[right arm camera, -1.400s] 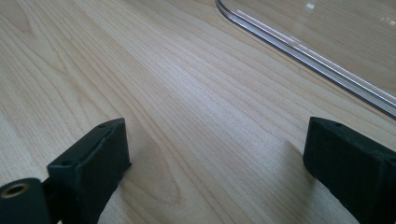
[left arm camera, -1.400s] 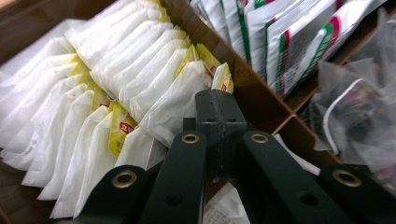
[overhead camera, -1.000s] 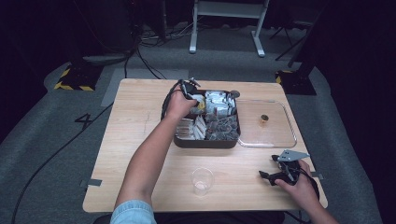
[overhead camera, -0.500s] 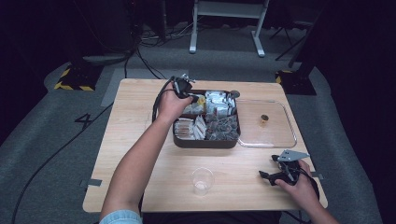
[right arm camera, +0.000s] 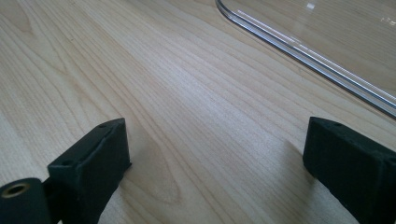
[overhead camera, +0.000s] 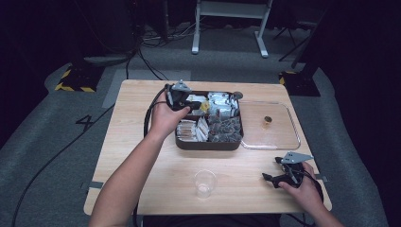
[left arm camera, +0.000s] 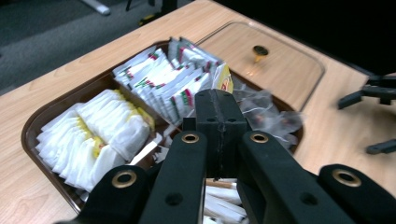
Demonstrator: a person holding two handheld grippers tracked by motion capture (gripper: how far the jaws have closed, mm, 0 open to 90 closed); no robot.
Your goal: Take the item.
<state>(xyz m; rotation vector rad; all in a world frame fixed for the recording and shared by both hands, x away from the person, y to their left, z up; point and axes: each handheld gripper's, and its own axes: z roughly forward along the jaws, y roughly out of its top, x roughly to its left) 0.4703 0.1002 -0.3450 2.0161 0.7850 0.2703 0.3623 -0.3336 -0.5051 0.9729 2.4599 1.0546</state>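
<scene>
The tea bag (overhead camera: 204,107) sat at the tray's (overhead camera: 208,144) twelve o'clock side, pinched in the closed left gripper (overhead camera: 191,106), lifted clear, probably bound for the plastic cup (overhead camera: 205,183) at six o'clock. The right gripper (overhead camera: 270,179) rested open at four o'clock, beside the clear lid (overhead camera: 279,137).

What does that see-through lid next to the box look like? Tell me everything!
The clear lid looks like plastic: a flat rectangle with rounded corners and a raised rim. A small gold-coloured knob stands at its middle. It lies flat on the wooden table, right beside the dark tray of tea bags, its edge about at the tray's wall. No gripper touches it.
</scene>
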